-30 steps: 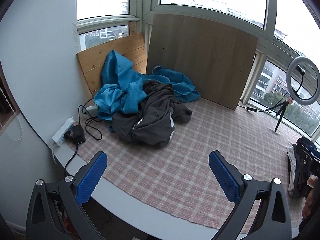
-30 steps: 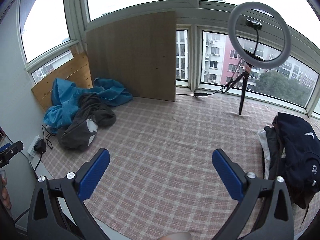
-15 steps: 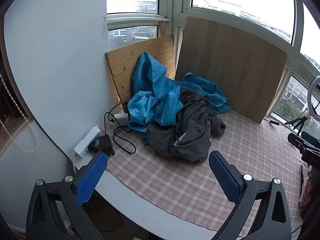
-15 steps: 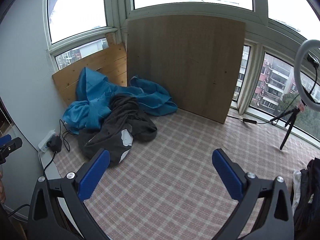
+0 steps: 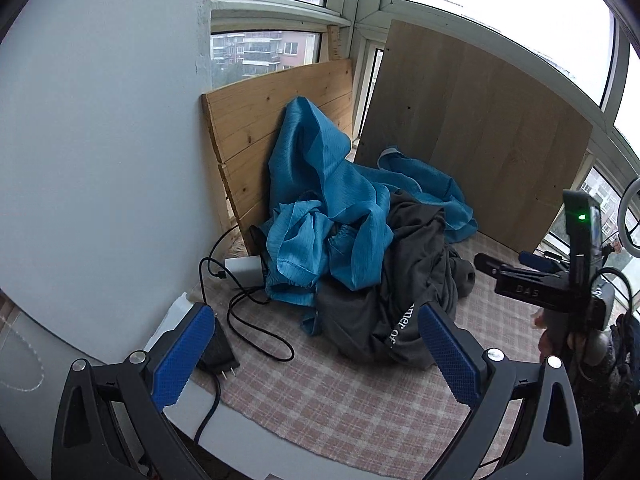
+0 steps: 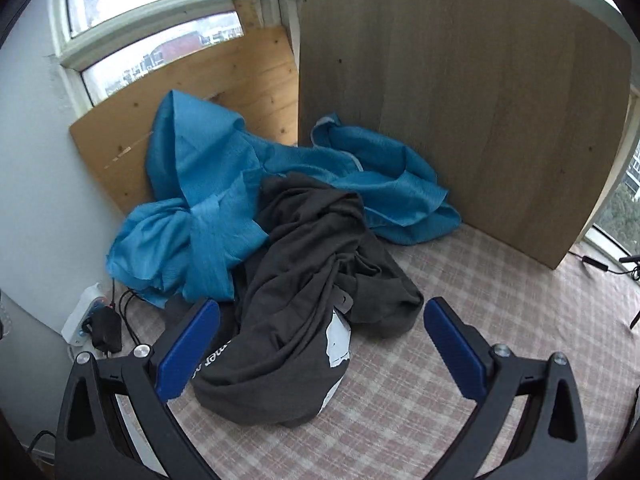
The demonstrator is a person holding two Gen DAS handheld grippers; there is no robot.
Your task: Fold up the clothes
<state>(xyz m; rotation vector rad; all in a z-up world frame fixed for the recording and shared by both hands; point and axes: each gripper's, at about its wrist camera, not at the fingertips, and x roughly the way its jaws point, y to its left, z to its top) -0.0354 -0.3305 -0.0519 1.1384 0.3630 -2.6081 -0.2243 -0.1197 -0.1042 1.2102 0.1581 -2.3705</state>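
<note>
While jaws gape, grey garment [image 6: 296,300] lies ahead.

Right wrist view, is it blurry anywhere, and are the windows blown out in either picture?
Right wrist view: slightly soft with motion smear, clearest on the grey garment and tall wooden board; window panes wash white. Left wrist view: sharper, the garment's white lettering shows clearly, upper panes overexposed; fisheye bends the wall edges in both.
</note>
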